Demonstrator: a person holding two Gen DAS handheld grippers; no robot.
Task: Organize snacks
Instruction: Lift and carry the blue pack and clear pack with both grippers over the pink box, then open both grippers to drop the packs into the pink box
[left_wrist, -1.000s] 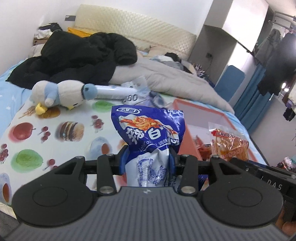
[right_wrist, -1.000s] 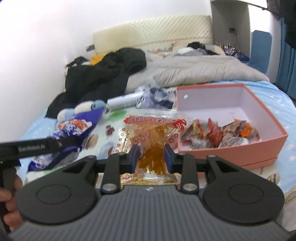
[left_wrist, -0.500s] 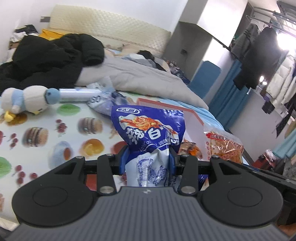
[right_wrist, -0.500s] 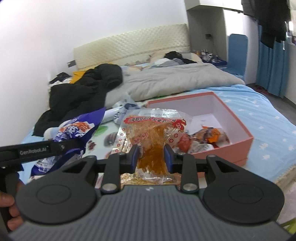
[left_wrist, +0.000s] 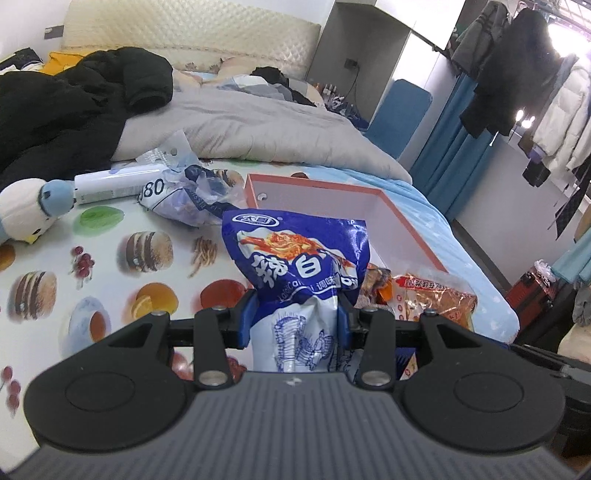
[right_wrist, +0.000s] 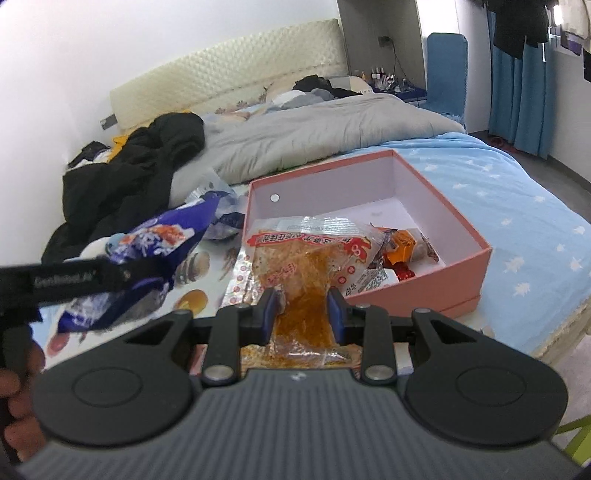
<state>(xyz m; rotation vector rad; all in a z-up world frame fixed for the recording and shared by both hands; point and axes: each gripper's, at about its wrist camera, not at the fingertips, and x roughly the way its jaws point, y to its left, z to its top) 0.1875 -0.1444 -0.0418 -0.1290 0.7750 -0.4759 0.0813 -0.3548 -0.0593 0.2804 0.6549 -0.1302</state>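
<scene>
My left gripper (left_wrist: 293, 317) is shut on a blue snack bag (left_wrist: 299, 258) and holds it upright above the fruit-print mat, just left of the pink box (left_wrist: 406, 229). My right gripper (right_wrist: 301, 314) is shut on a clear packet of orange-red snack (right_wrist: 306, 254) and holds it over the near left corner of the pink box (right_wrist: 458, 273), which holds several small wrapped snacks (right_wrist: 402, 247). The blue bag also shows in the right wrist view (right_wrist: 147, 251), and the clear packet in the left wrist view (left_wrist: 432, 299).
A crumpled blue-white bag (left_wrist: 184, 192), a white tube (left_wrist: 118, 182) and a plush toy (left_wrist: 26, 210) lie on the mat behind. A black jacket (left_wrist: 74, 103) and grey duvet (left_wrist: 258, 129) cover the bed's far half. The bed edge (right_wrist: 535, 325) is to the right.
Both grippers have swung right and forward toward the pink box with their packets still held. The box now lies closer under the right gripper.
</scene>
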